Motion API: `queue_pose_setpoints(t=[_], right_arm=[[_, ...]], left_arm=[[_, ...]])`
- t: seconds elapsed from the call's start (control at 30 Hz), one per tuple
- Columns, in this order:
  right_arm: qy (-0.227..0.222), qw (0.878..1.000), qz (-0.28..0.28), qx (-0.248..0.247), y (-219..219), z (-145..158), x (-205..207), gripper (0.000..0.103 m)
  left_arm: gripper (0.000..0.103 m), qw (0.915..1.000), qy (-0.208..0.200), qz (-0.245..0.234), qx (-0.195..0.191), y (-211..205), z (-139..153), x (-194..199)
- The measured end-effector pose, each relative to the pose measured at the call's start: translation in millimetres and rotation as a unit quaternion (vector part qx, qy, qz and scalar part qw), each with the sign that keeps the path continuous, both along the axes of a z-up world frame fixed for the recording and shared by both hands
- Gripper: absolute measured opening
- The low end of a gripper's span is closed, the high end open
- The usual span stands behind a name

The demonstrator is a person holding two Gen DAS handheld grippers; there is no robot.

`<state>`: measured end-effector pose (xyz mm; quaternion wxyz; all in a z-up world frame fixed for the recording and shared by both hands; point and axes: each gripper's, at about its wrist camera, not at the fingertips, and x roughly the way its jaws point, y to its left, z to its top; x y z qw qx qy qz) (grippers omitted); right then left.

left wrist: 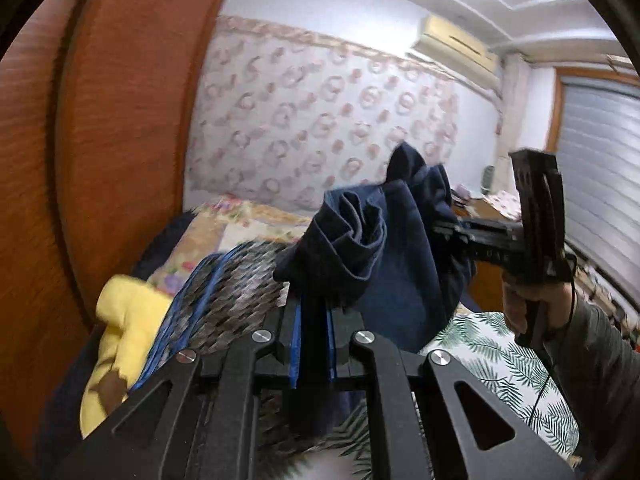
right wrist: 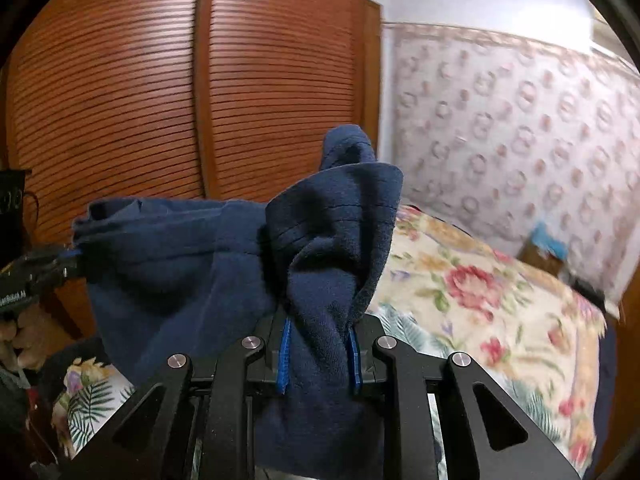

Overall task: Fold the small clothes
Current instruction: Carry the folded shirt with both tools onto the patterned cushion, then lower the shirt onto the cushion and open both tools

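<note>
The navy garment [right wrist: 192, 264] hangs above the bed [right wrist: 480, 304], stretched between both grippers. The left gripper [left wrist: 314, 320] has its fingers clamped on one bunched edge; the right gripper [right wrist: 320, 354] has its fingers pinched on a thicker wad. Only the left wrist view shows the yellow garment [left wrist: 124, 320], a blurred patterned cloth [left wrist: 236, 284] and the hand [left wrist: 536, 308] holding the right gripper. The navy garment's lower part is cut off.
</note>
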<state>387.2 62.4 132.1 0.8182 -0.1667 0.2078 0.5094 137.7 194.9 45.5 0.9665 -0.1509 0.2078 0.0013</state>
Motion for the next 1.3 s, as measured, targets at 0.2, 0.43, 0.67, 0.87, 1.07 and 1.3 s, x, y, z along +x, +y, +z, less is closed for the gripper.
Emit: queue_pose_setpoints(t=[0.2, 0.43, 0.67, 0.87, 1.07, 1.3], right_arm=[[-0.008, 0.997, 0.051, -0.055, 83.3, -31.2, 37.2, 0.023], [-0.002, 0.994, 0.065, -0.083, 136.3, -62.2, 67.2, 0.026], [0.003, 0.999, 0.019, -0.043, 138.2, -58.6, 58.7, 0.056], [0.001, 0.999, 0.039, 0.024, 105.0, -50.0, 37.1, 0.056], [0.051, 0.996, 0.024, -0.063, 112.2, -108.6, 48.2, 0.030], [0.081, 0.996, -0.017, -0.046, 100.5, -147.9, 67.4, 0.029]], left_arm=[[0.011, 0.9980, 0.034, 0.040, -0.035, 33.3, -42.4, -1.1], [0.011, 0.9959, 0.056, 0.066, -0.028, 36.6, -63.9, 0.5], [0.025, 0.9950, 0.036, 0.093, 0.009, 39.0, -56.2, -21.1], [0.072, 0.9965, 0.013, 0.062, 0.055, 25.7, -39.6, -2.9], [0.071, 0.9939, 0.101, -0.027, 0.037, 14.0, -79.6, 61.3], [0.068, 0.9906, 0.133, -0.025, 0.021, 15.1, -113.9, 65.5]])
